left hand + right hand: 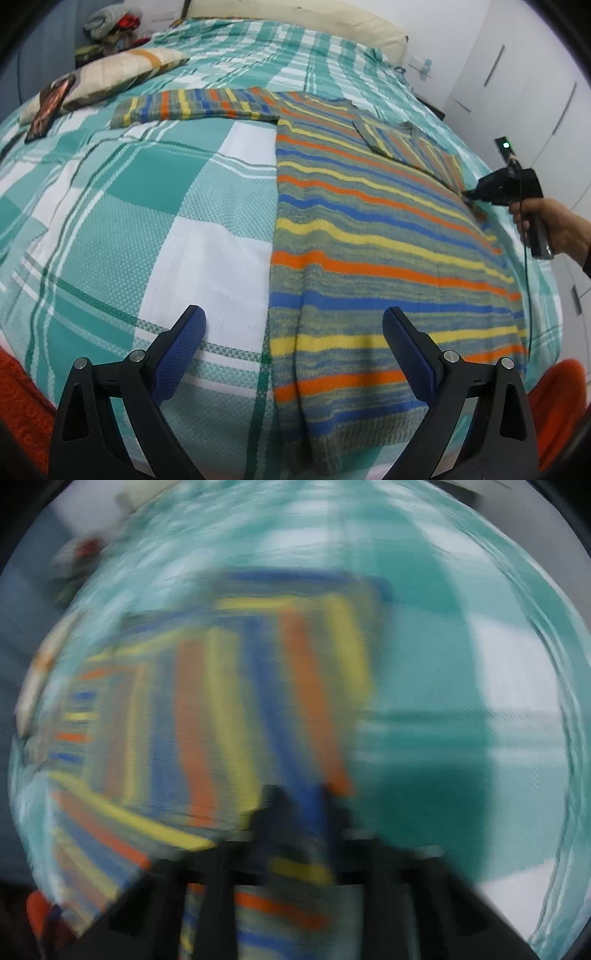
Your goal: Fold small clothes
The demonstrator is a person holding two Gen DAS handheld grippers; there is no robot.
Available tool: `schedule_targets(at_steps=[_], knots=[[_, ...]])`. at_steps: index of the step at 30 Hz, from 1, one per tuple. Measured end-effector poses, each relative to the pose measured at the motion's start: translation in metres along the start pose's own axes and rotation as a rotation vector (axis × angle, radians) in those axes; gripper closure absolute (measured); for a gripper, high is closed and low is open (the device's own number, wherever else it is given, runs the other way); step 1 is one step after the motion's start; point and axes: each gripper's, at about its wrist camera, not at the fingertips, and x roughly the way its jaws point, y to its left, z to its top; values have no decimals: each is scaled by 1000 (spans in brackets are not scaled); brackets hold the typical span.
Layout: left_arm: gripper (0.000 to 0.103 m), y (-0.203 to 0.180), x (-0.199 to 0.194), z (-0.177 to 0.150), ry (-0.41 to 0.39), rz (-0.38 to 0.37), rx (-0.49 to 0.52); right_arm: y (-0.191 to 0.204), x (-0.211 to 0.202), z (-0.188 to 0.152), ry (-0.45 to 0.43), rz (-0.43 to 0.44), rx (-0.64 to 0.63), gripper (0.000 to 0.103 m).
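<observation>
Left tongs (293, 332) spread wide and holding nothing, poised over the near hem of the striped sweater (369, 229), right tongs (301, 805) clenched on the sweater's far side edge, sweater flat on the teal plaid bed (147, 206), one sleeve stretched out, pillow (122, 70) beyond.

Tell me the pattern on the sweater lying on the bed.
The sweater has orange, yellow and blue stripes on grey-green knit, clearest in the left wrist view.
</observation>
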Motion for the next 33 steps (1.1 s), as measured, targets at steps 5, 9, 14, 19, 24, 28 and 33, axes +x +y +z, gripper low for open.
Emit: schedule_targets(at_steps=[5, 9, 14, 19, 24, 28, 33], knots=[[6, -5, 1, 1, -2, -13, 24, 11, -48, -13, -136, -21, -27, 86], [6, -17, -1, 1, -30, 9, 89, 44, -69, -54, -154, 47, -121, 80], [6, -30, 1, -8, -15, 13, 163, 78, -80, -141, -195, 0, -240, 71], [6, -57, 4, -19, -8, 7, 294, 94, -96, -217, -270, -28, -266, 41], [6, -70, 11, -28, 7, -12, 331, 110, -113, -269, -374, -89, -256, 28], [6, -72, 23, -35, 45, -10, 337, 121, -107, -287, -396, -139, -284, 18], [1, -78, 29, -42, 60, 3, 385, 116, -73, -288, -313, -142, -263, 12]])
